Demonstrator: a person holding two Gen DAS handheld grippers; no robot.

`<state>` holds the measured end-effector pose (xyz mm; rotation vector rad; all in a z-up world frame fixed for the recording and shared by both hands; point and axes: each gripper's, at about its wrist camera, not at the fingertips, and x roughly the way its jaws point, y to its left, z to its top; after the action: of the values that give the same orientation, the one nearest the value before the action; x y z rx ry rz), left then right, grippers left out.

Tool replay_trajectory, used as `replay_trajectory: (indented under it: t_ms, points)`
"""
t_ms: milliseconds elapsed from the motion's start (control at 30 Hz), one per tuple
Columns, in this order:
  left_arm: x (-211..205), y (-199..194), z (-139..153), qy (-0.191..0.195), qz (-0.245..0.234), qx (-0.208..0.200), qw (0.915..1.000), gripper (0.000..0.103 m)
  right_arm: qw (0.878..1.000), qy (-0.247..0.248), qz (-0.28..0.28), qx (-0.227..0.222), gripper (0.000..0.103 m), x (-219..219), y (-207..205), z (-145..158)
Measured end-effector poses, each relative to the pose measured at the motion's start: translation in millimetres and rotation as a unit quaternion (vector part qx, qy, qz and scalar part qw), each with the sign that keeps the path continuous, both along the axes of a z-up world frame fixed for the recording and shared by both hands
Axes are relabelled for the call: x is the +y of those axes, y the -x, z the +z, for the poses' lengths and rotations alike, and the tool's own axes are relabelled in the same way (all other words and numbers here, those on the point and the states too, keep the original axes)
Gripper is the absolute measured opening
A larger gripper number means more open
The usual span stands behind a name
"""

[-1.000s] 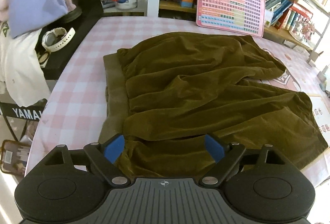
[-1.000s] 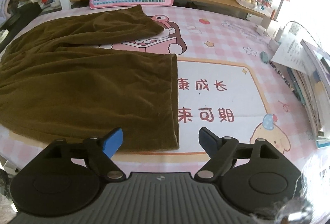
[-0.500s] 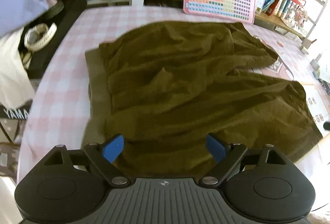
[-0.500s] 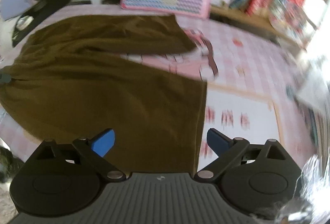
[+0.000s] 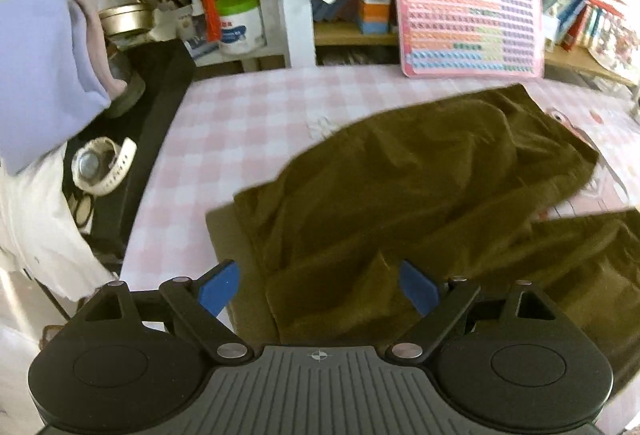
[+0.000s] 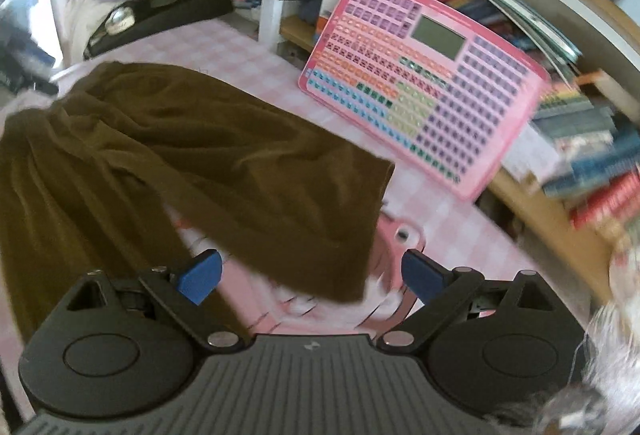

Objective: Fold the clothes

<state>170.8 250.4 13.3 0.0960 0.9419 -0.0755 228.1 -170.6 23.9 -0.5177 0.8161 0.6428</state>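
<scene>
We see brown trousers [image 5: 420, 195] lying rumpled on a surface [image 5: 248, 115] covered with a pink checked cloth. Our left gripper [image 5: 318, 285] hovers over the waistband end, its blue-tipped fingers [image 5: 219, 286] spread wide with nothing between them. Our right gripper [image 6: 310, 273] is also wide apart and holds nothing; it sits just above the hem of the far trouser leg [image 6: 320, 203]. A pink toy keyboard [image 6: 424, 87] leans against the bookshelf behind the trousers. To the left, a white watch [image 5: 102, 167] rests on a black case [image 5: 160, 107], beside a lilac garment [image 5: 40, 75]. Both views are slightly blurred.
</scene>
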Motion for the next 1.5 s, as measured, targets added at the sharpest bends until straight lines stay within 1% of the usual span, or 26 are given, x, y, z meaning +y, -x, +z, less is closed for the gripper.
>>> replay_trajectory:
  t_ms: [100, 167, 267, 333, 367, 433, 500, 533, 600, 633, 667, 700, 767, 867, 933, 1000, 1033, 1067, 1100, 1133, 1167, 1267, 1333, 1400, 1467, 1500]
  points:
    - [6.6, -16.4, 0.7, -0.007, 0.016, -0.014, 0.9998, 0.09, 0.999, 0.023, 0.027, -0.007, 0.097, -1.7, -33.4, -5.3]
    - [11.2, -28.9, 0.2, -0.022, 0.031, -0.019, 0.9991, 0.09, 0.999, 0.035, 0.035, -0.019, 0.101, -1.4, -56.7, -6.1]
    - [17.9, -45.6, -0.6, -0.038, 0.052, -0.024, 0.9976, 0.09, 0.998, 0.036, 0.045, -0.029, 0.102, 0.5, -88.9, -7.0]
    - [21.6, -52.1, -0.8, -0.053, 0.071, -0.036, 0.9955, 0.09, 0.998, 0.032, 0.048, -0.028, 0.102, 2.6, -106.8, -9.2]
    - [23.0, -54.4, -1.9, -0.056, 0.072, -0.037, 0.9952, 0.09, 0.998, 0.03, 0.05, -0.026, 0.102, 3.7, -114.6, -11.1]
    - [22.6, -59.6, -7.2, -0.059, 0.059, -0.015, 0.9964, 0.09, 0.998, 0.025, 0.057, -0.02, 0.102, 6.3, -127.8, -16.4]
    - [16.7, -63.2, -17.9, -0.078, 0.04, 0.02, 0.9959, 0.09, 0.998, 0.021, 0.065, -0.016, 0.101, 9.5, -138.2, -22.9]
    - [13.0, -63.2, -22.5, -0.088, 0.026, 0.031, 0.9953, 0.09, 0.997, 0.018, 0.069, -0.015, 0.1, 11.2, -143.8, -26.6]
    - [9.0, -61.1, -27.3, -0.1, 0.013, 0.035, 0.9943, 0.09, 0.997, 0.012, 0.076, -0.007, 0.098, 13.9, -154.5, -33.3]
    - [8.8, -60.2, -27.7, -0.095, 0.009, 0.031, 0.9949, 0.09, 0.997, 0.009, 0.078, -0.004, 0.094, 15.5, -160.0, -36.8]
    - [10.0, -59.8, -27.3, -0.087, 0.011, 0.027, 0.9958, 0.09, 0.997, 0.008, 0.081, 0.001, 0.085, 17.5, -166.0, -40.6]
    - [11.2, -59.4, -26.9, -0.078, 0.013, 0.022, 0.9967, 0.09, 0.997, 0.008, 0.083, 0.007, 0.08, 19.8, -172.5, -44.6]
    - [13.9, -60.8, -25.5, -0.063, 0.015, 0.012, 0.9978, 0.089, 0.996, 0.008, 0.085, 0.021, 0.061, 24.6, -183.8, -52.6]
    - [15.7, -64.3, -25.6, -0.057, 0.008, 0.005, 0.9983, 0.089, 0.995, 0.017, 0.096, 0.039, 0.046, 33.4, -196.6, -65.5]
    - [17.1, -68.3, -26.4, -0.054, 0.002, 0.005, 0.9985, 0.087, 0.993, 0.028, 0.103, 0.043, 0.042, 39.4, -203.0, -73.9]
    - [19.0, -71.9, -27.9, -0.053, -0.003, 0.008, 0.9985, 0.076, 0.992, 0.035, 0.107, 0.049, 0.04, 43.8, -209.9, -81.4]
    - [20.0, -73.5, -28.8, -0.054, -0.005, 0.01, 0.9985, 0.074, 0.992, 0.037, 0.108, 0.052, 0.04, 44.6, -212.6, -84.6]
    - [22.2, -75.8, -30.4, -0.055, -0.004, 0.013, 0.9984, 0.066, 0.992, 0.039, 0.108, 0.056, 0.039, 44.8, -215.1, -87.6]
    - [24.3, -78.1, -32.0, -0.055, -0.003, 0.016, 0.9983, 0.055, 0.991, 0.041, 0.109, 0.06, 0.039, 45.1, -217.6, -90.7]
    - [26.2, -79.6, -33.0, -0.056, 0.0, 0.017, 0.9983, 0.049, 0.991, 0.043, 0.109, 0.064, 0.039, 45.3, -220.0, -93.7]
    - [28.7, -82.3, -34.6, -0.058, 0.005, 0.019, 0.9981, 0.04, 0.991, 0.045, 0.11, 0.069, 0.039, 45.6, -222.5, -96.8]
    - [32.9, -88.8, -37.2, -0.047, -0.001, 0.021, 0.9987, 0.038, 0.99, 0.038, 0.108, 0.083, 0.038, 43.6, -226.1, -99.6]
    - [31.8, -94.2, -40.5, -0.045, -0.015, 0.027, 0.9985, 0.038, 0.989, 0.033, 0.106, 0.094, 0.037, 41.8, -228.1, -100.5]
    - [28.7, -99.4, -45.1, -0.046, -0.031, 0.034, 0.9979, 0.038, 0.989, 0.027, 0.104, 0.104, 0.034, 40.1, -230.0, -101.5]
    - [24.4, -105.5, -49.7, -0.048, -0.046, 0.041, 0.9969, 0.038, 0.988, 0.021, 0.103, 0.114, 0.026, 38.4, -231.9, -102.5]
    - [22.2, -108.6, -52.0, -0.049, -0.053, 0.045, 0.9964, 0.038, 0.988, 0.019, 0.101, 0.118, 0.026, 37.8, -232.4, -102.7]
